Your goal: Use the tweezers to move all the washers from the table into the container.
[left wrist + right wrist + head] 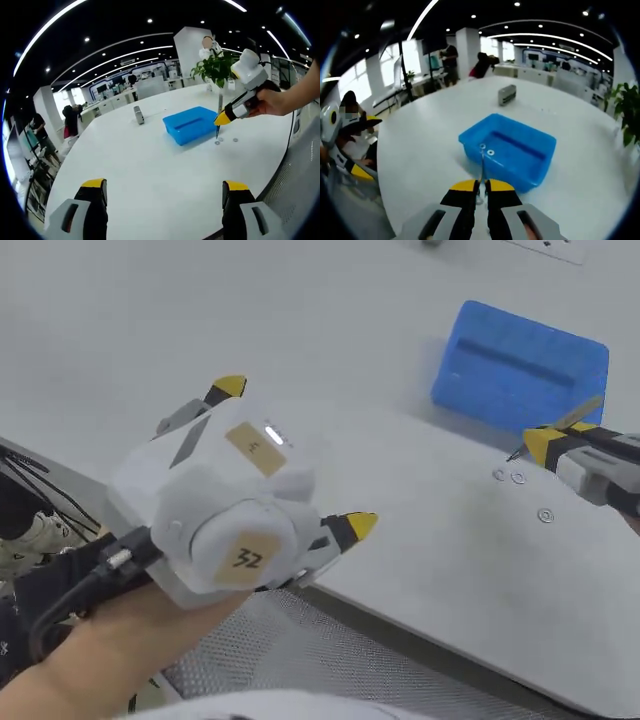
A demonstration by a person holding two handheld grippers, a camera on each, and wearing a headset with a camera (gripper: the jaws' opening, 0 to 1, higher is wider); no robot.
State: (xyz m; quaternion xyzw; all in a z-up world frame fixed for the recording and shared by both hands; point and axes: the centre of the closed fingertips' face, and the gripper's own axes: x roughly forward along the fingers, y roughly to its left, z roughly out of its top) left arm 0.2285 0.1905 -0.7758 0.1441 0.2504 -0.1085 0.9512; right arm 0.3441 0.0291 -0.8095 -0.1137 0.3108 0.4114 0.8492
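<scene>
1. White and smooth, the bench (400, 490) carried a blue rectangular plastic container (520, 365) set back from its near edge. Three small flat metal washers (518, 478) lay loose between that container and the edge.
2. The right tool (479, 186) was clenched on thin metal tweezers (481, 165), its jaws pressed together so the fine points reached out ahead. Such blunt jaws could hardly pinch thin rings themselves, I judged.
3. The tweezers' points hung close over the nearest pair of washers, beside the container's near wall, apparently lined up for a pick.
4. In the right gripper view two small rings showed against the blue by the points. Whether either was gripped, or both lay inside, I could not tell.
5. The left tool (295, 456) was released, its yellow-tipped jaws wide apart and holding nothing. It sat over the bench's near edge, well apart from the washers, likely so as not to crowd the work.
</scene>
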